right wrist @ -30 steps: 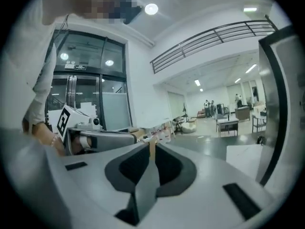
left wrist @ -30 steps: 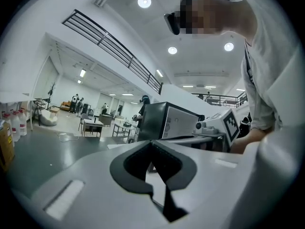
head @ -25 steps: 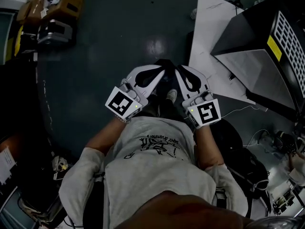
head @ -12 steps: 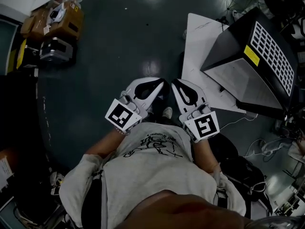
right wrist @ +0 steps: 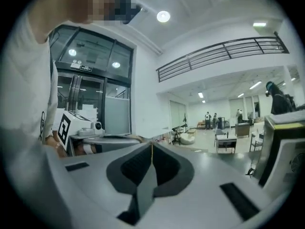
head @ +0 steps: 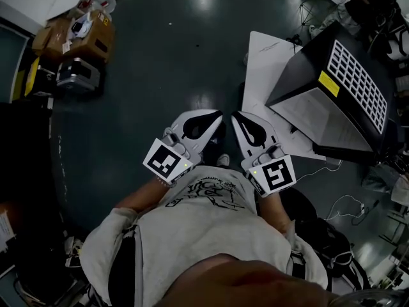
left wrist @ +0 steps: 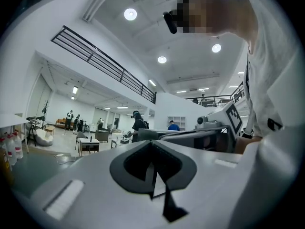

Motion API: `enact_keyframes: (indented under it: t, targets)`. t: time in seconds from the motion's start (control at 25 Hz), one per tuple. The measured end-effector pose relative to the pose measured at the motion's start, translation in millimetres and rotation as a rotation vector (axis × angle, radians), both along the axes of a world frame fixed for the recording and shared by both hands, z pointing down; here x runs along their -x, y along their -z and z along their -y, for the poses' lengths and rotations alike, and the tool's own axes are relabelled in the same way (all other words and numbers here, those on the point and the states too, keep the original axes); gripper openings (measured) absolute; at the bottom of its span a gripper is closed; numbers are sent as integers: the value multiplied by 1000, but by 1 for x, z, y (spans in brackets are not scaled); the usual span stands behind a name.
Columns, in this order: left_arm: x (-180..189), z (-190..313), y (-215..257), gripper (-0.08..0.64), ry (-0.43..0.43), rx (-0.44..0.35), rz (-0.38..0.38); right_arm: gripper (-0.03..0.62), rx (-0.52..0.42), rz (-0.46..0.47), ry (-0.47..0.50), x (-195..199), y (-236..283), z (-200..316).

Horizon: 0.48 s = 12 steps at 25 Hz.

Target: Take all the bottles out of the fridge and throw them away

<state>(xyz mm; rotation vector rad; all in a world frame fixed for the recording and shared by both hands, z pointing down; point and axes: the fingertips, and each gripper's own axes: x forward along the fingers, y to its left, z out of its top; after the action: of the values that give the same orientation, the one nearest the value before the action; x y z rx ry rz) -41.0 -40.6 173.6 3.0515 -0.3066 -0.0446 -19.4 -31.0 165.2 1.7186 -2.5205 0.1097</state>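
No fridge or bottle stands within reach in any view. In the head view my left gripper [head: 217, 115] and right gripper [head: 235, 116] are held side by side in front of the person's chest, tips nearly touching, above a dark floor. The left gripper [left wrist: 152, 142] is shut with nothing between its jaws. The right gripper [right wrist: 152, 146] is closing its last bit; its tips meet on nothing. Several bottles [left wrist: 13, 149] stand far off at the left edge of the left gripper view.
A black box with a white grid panel [head: 332, 101] sits on a white board [head: 268, 62] to the right front. Cardboard boxes and gear [head: 89, 37] lie at the left. Cables and a dark bag [head: 326, 222] lie at the right. People stand far off in the hall [right wrist: 209, 119].
The head view has shifted: the black box and white board sit further left and the boxes at the left lower. Both grippers keep their place before the chest.
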Motion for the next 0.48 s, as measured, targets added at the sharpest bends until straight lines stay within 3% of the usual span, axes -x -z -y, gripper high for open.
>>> enact_keyframes:
  t: [0.32,0.48]
  targets:
    - [-11,-4,2,8,-2,36,12,11,-13,-5,-11,-8,5,-3]
    - [-14,-5,1,8,-1,19,11,11,27,-6,-28,-14,-1,-6]
